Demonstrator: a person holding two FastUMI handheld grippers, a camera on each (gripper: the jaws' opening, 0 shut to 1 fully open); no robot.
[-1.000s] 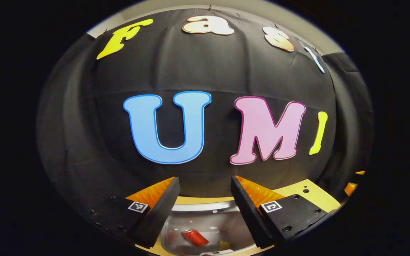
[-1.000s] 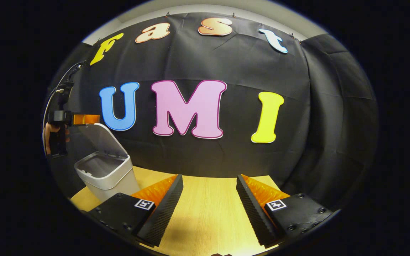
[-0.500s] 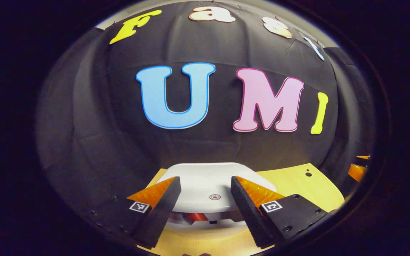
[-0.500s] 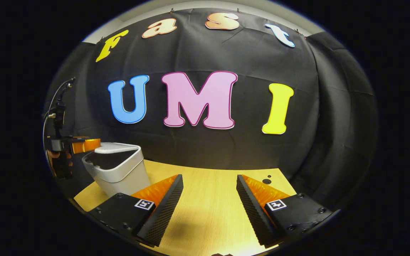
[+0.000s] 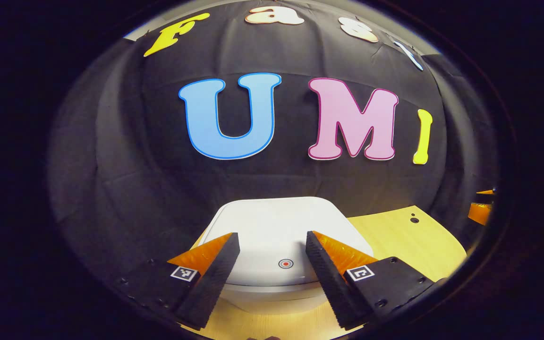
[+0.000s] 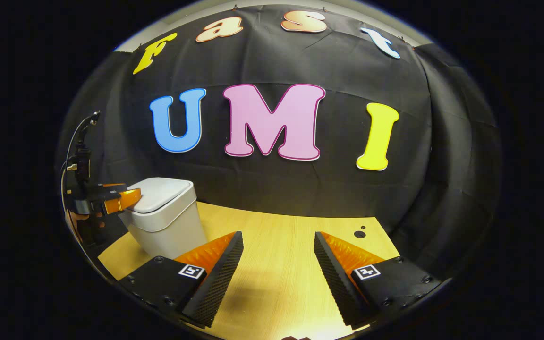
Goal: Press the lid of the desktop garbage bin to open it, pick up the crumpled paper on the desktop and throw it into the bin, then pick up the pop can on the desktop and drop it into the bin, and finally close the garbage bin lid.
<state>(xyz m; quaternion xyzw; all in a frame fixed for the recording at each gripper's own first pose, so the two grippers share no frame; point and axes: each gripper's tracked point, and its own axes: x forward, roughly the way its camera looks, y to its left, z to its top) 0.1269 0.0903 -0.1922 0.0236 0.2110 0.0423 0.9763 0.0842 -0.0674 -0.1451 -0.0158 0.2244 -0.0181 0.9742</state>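
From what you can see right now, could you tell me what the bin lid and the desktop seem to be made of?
Bin lid: likely moulded plastic, white with a soft sheen, smooth with rounded corners. Desktop: looks like light wood or wood-look laminate, with fine straight grain lines and a matte finish; which of the two I cannot tell.

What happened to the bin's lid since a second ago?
The lid swung down from standing open and now lies shut on the bin, with the left gripper lowered over it, jaws open. The right gripper stayed open above the table.
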